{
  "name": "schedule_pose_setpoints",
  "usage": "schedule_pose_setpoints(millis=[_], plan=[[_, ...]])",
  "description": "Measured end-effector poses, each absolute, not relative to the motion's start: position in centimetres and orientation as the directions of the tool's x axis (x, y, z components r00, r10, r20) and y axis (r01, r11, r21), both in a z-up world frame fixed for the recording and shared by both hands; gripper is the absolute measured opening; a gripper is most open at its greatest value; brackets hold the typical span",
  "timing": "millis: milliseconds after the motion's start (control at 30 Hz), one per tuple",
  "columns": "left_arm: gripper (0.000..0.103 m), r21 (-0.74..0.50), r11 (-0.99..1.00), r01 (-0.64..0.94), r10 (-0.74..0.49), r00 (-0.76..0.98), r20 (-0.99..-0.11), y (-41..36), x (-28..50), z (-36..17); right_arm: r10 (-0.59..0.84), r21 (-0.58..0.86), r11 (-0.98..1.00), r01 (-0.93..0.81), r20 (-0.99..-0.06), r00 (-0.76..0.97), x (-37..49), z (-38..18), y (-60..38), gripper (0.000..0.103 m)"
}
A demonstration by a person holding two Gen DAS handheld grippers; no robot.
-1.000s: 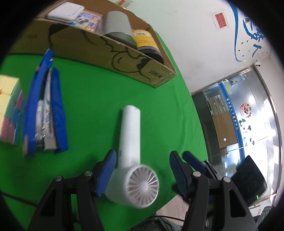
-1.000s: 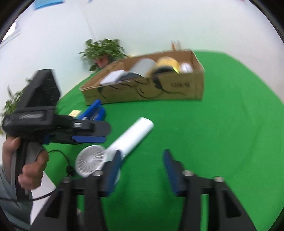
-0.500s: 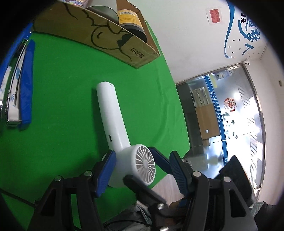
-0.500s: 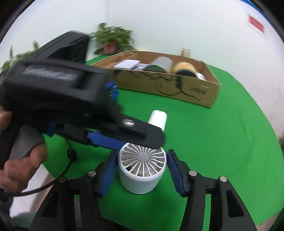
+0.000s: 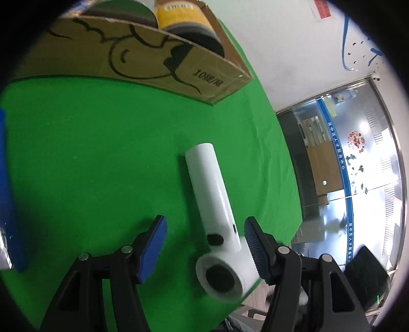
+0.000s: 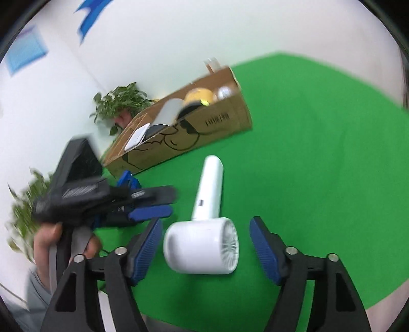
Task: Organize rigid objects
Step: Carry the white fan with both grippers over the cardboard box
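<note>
Hairdryer point(image 6: 204, 240) lies low in frame between the right gripper point(image 6: 205, 247), whose jaws have just reopened, gripping nothing; next, close and carry to the cardboard box point(image 6: 214, 125) (left gripper point(image 5: 204, 244) open too).

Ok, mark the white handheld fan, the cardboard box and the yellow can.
white handheld fan point(image 6: 202, 249): right wrist view, on its round head.
cardboard box point(image 5: 143, 69): left wrist view, on its printed front wall.
yellow can point(image 5: 181, 12): left wrist view, on its label.

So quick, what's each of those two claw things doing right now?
Left gripper: open, the white handheld fan between its jaws, not clamped.
Right gripper: just reopened around the fan's head, not gripping.
</note>
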State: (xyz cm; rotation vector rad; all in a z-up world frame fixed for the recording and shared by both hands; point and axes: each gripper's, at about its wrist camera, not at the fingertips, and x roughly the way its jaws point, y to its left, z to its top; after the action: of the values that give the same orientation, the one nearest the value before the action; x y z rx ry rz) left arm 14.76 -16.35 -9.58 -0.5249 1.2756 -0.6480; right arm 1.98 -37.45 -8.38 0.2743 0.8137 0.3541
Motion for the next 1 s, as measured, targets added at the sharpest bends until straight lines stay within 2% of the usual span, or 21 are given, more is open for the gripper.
schedule_pose_setpoints(millis=[100,200,233,267,300,333,667,1000], plan=[[0.061,-0.685,0.706,0.18,-0.707,0.128,-0.695,-17.9,15.7,-10.1,0.338,0.252,0.941,-0.224,-0.702,0.627,1.5,-8.4,-34.4,0.071],[0.061,-0.677,0.708,0.199,-0.703,0.12,-0.701,-18.5,15.7,-10.1,0.266,0.188,0.964,-0.19,-0.739,0.619,1.3,-9.0,-32.9,0.061],[0.057,-0.674,0.712,0.198,-0.7,0.122,-0.704,-18.5,15.7,-10.0,0.254,0.179,0.967,-0.181,-0.746,0.616,1.5,-9.1,-32.5,0.056],[0.051,-0.665,0.721,0.195,-0.69,0.122,-0.713,-18.5,15.6,-10.0,0.243,0.172,0.97,-0.174,-0.752,0.613,1.6,-9.3,-32.1,0.056],[0.039,-0.652,0.733,0.196,-0.677,0.117,-0.726,-18.6,15.5,-10.2,0.235,0.161,0.972,-0.173,-0.752,0.616,1.7,-9.4,-31.8,0.056],[0.036,-0.66,0.726,0.192,-0.684,0.108,-0.721,-18.7,15.5,-10.3,0.228,0.153,0.973,-0.174,-0.752,0.619,1.4,-9.3,-31.9,0.055],[0.034,-0.631,0.757,0.171,-0.654,0.182,-0.735,-16.9,14.4,-9.2,0.239,0.127,0.967,-0.219,-0.743,0.625,0.3,-8.8,-30.7,0.055],[0.034,-0.568,0.811,0.141,-0.565,0.438,-0.699,-9.7,13.0,-1.8,0.323,0.086,0.934,-0.346,-0.61,0.723,1.7,-2.9,-25.5,0.055]])
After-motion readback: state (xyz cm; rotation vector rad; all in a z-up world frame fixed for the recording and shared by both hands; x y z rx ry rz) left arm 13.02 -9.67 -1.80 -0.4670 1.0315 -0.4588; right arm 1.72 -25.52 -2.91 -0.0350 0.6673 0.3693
